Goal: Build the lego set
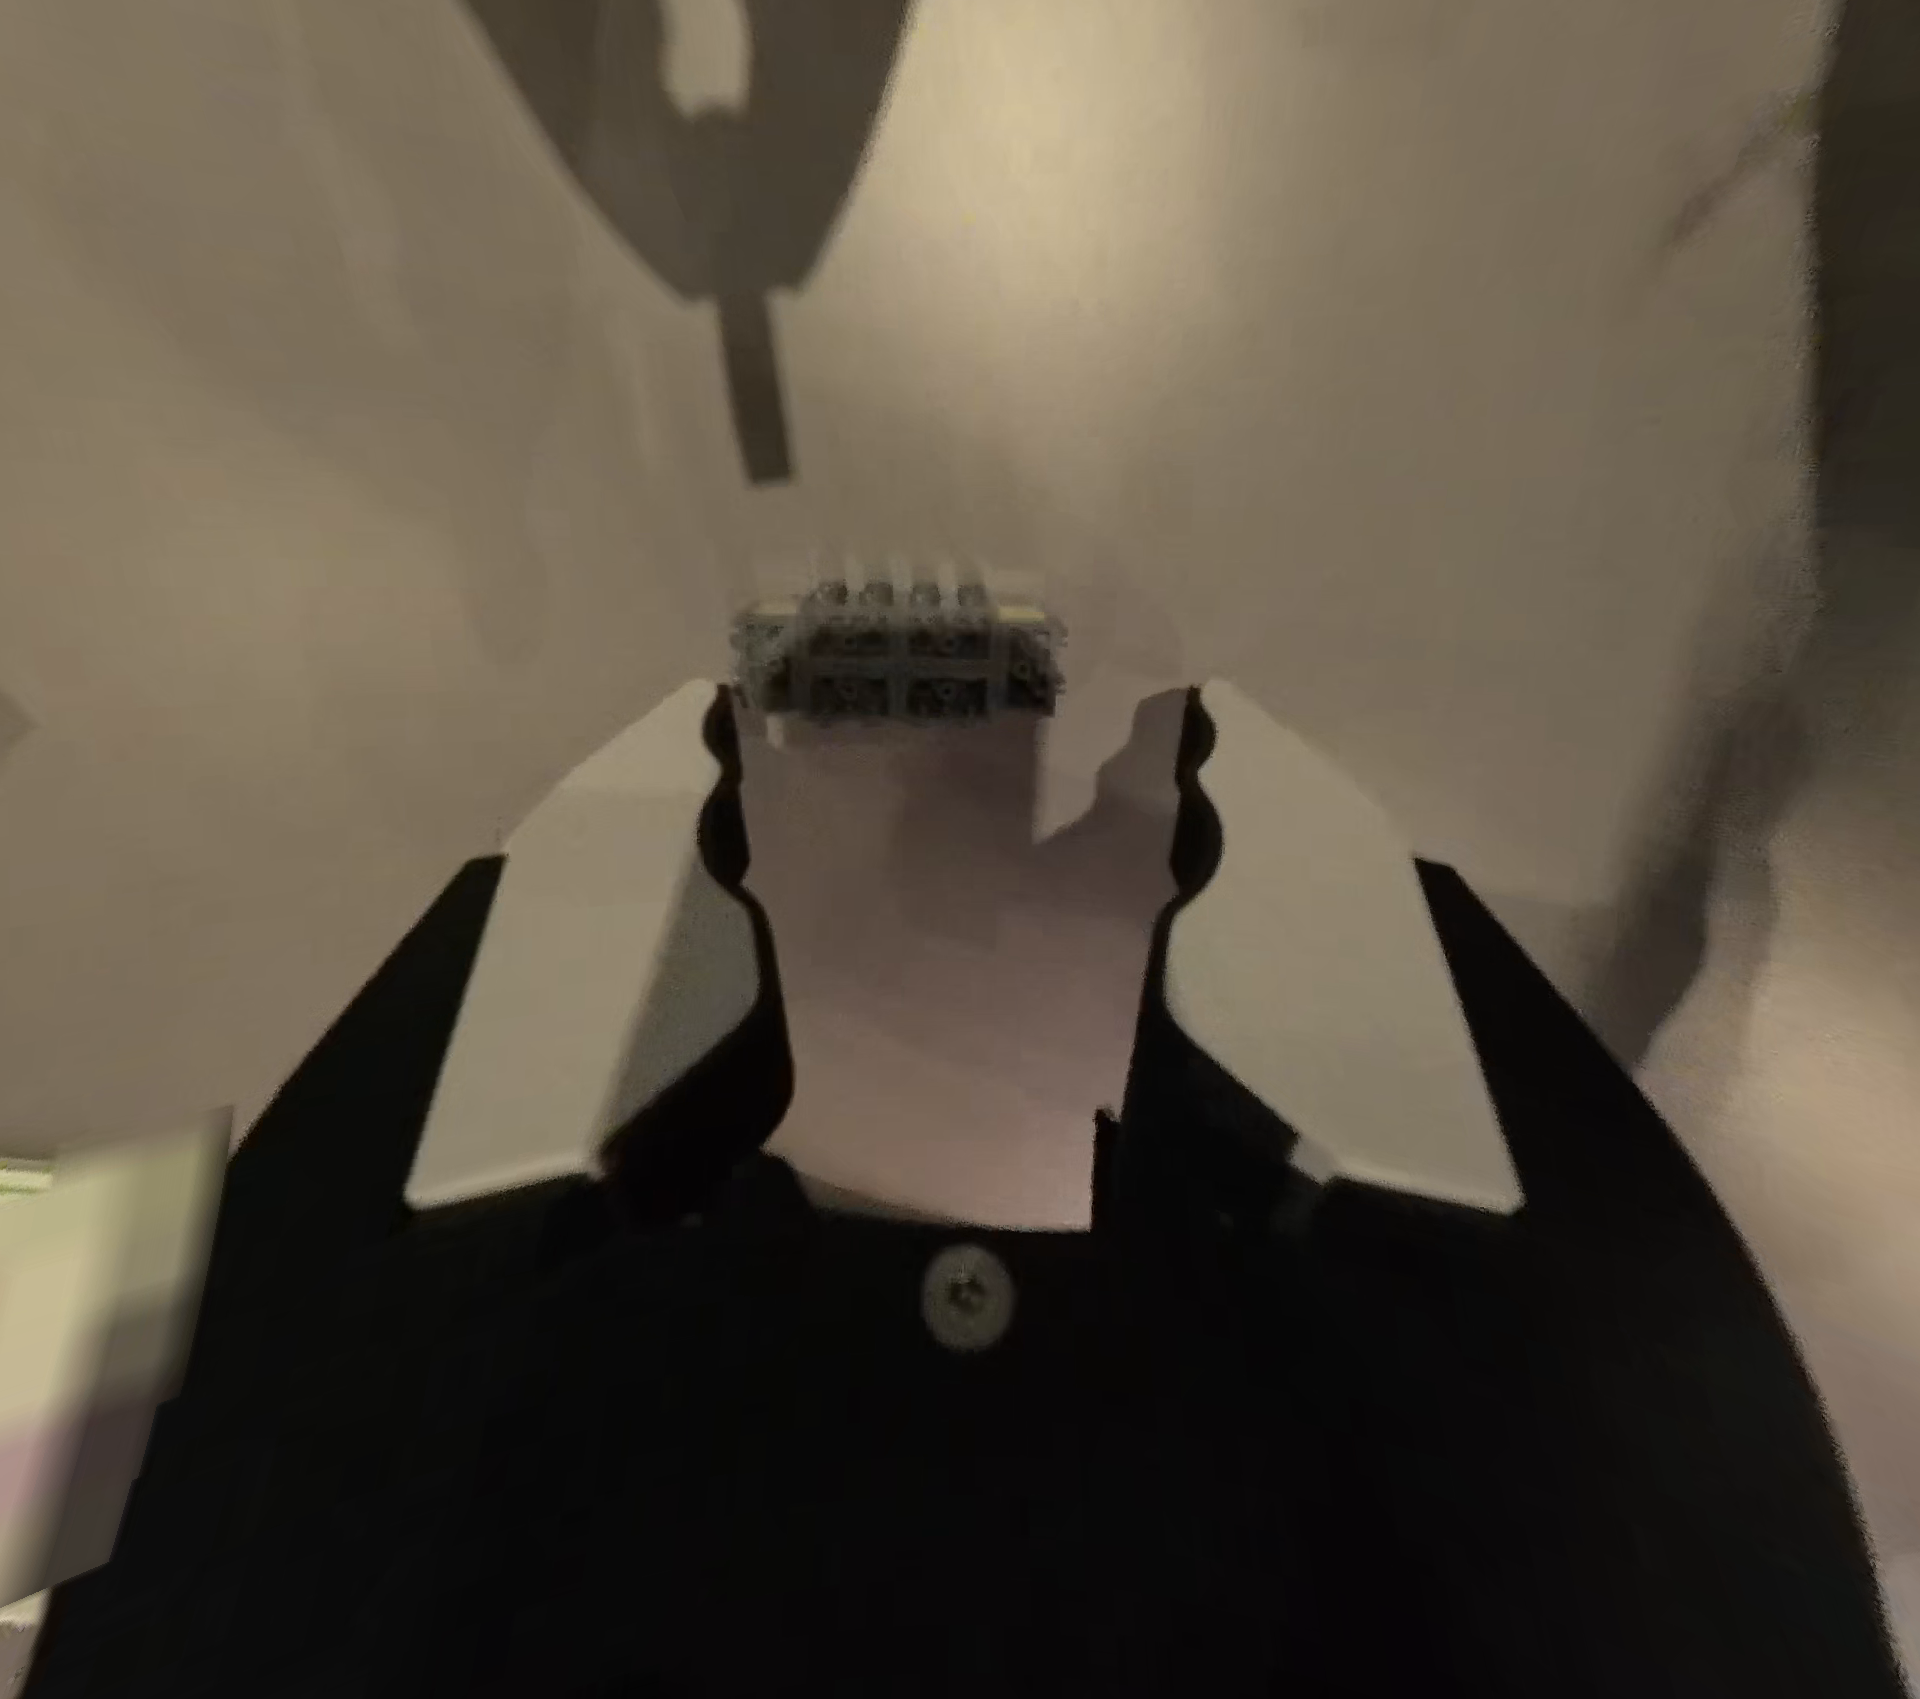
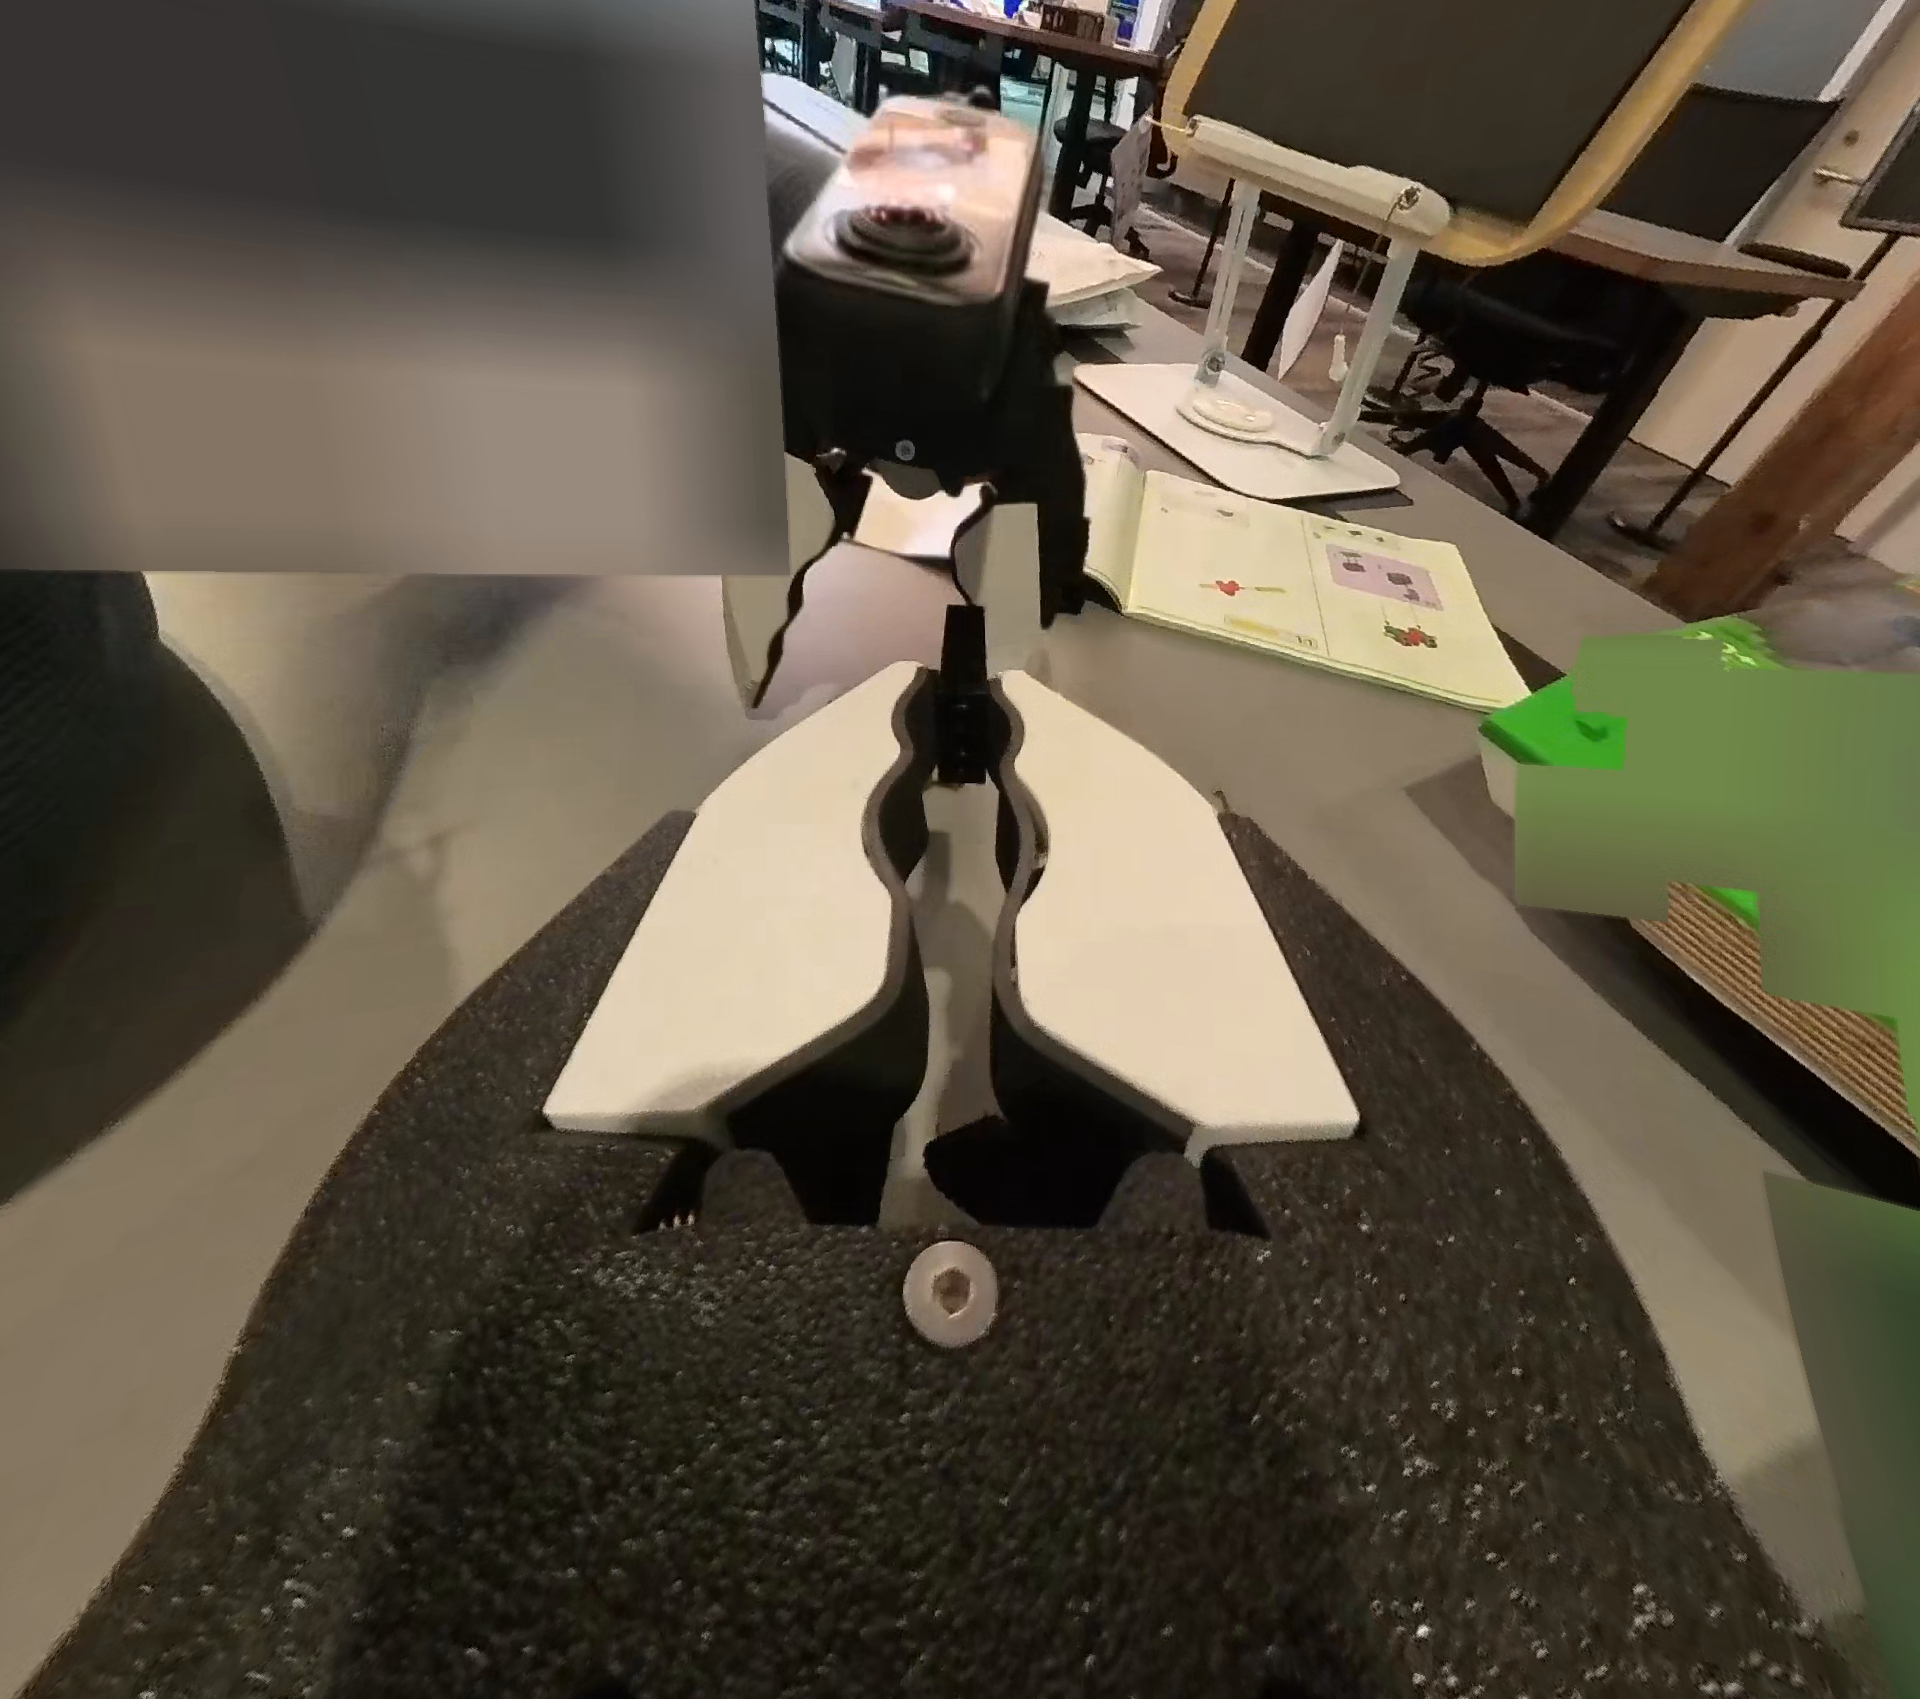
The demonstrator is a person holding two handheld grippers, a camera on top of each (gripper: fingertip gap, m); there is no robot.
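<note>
Claws worked close together above the grey bench. The right claw was clenched on a small black lego piece, a narrow upright part pinched between its white fingertips and standing proud of them. Just beyond it hung the left claw, pointing downward, its jaws spread apart and carrying nothing. In the left wrist view, that left claw was released, with a small grey studded lego assembly just ahead of its tips on the bench, nearer the left finger; motion blur hid its finer detail. Beyond and right of the right claw lay an open instruction booklet, and farther off stood a white stand. The assembly looked light, rigid and smooth-sided, likely to skid or twist if nudged, so a squeeze across its long flat sides, below the studs, seemed the safest hold. The black piece looked stiff but small enough to pivot within the grip.
</note>
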